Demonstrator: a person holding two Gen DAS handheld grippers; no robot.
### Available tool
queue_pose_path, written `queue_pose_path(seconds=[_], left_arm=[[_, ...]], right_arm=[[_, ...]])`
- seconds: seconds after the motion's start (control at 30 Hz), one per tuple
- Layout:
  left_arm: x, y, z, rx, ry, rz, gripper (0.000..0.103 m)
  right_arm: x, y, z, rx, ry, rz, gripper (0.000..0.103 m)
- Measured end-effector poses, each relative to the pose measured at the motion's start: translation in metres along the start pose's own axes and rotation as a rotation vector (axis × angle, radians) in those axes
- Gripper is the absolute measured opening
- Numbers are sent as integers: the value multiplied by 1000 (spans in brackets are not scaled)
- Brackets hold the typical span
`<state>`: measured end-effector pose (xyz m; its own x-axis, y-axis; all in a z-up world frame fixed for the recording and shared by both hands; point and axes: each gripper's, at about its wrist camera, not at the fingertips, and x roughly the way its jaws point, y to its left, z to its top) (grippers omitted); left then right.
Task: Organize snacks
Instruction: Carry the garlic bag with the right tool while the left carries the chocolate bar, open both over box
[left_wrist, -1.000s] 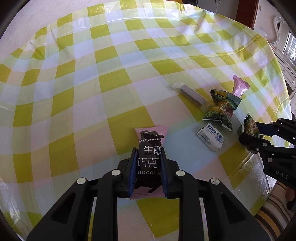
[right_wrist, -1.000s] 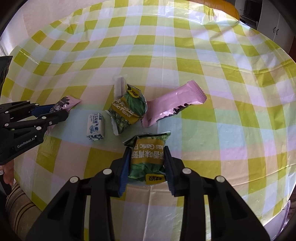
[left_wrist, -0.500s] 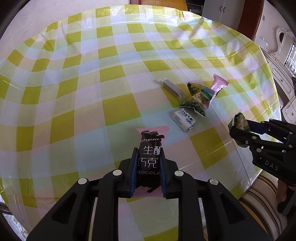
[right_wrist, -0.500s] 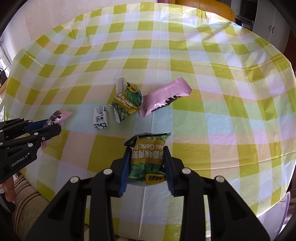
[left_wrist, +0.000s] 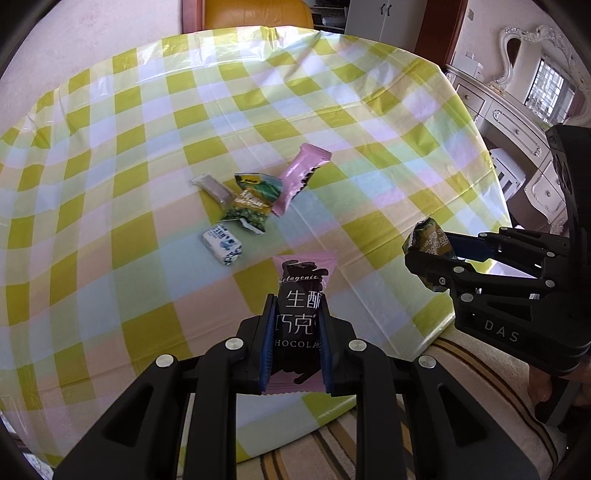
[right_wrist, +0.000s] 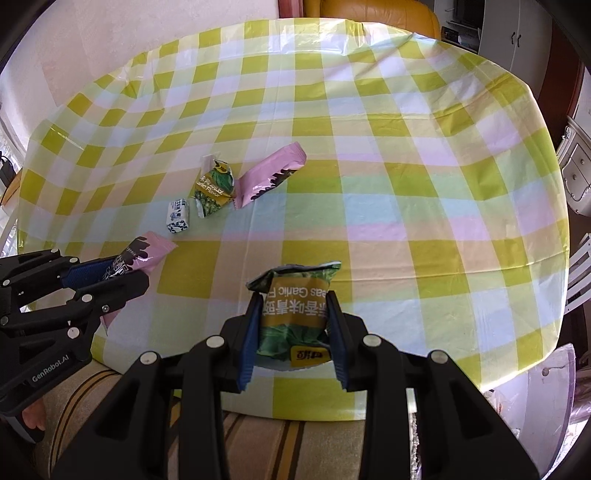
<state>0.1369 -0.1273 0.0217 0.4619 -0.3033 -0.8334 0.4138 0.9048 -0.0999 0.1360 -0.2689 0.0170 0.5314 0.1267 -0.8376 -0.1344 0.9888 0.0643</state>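
Between the left gripper (left_wrist: 295, 339) pads: pink chocolate bar packet (left_wrist: 301, 314), clamped, above the near table edge. Right gripper (right_wrist: 291, 339): jaws closed on green garlic-pea packet (right_wrist: 295, 314), also over the near edge. Mid-table cluster, well apart: pink wrapper (right_wrist: 271, 175), green pea packet (right_wrist: 214, 186), white-blue candy (right_wrist: 178, 216), brown stick (left_wrist: 214, 186). Checked tablecloth (right_wrist: 406, 184) bare to right and far side.
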Motion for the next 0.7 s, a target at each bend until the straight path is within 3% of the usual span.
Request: queue_pose_path(seconds=[0.33,0.7], left_arm=[[8,-69,10,99,19,-92,20],[26,-168,21,273,68,-241,20]], right_arm=[[-26,-67,-28,97,-10,-65,34],[-44,-155,-75,238,20,-182,34]])
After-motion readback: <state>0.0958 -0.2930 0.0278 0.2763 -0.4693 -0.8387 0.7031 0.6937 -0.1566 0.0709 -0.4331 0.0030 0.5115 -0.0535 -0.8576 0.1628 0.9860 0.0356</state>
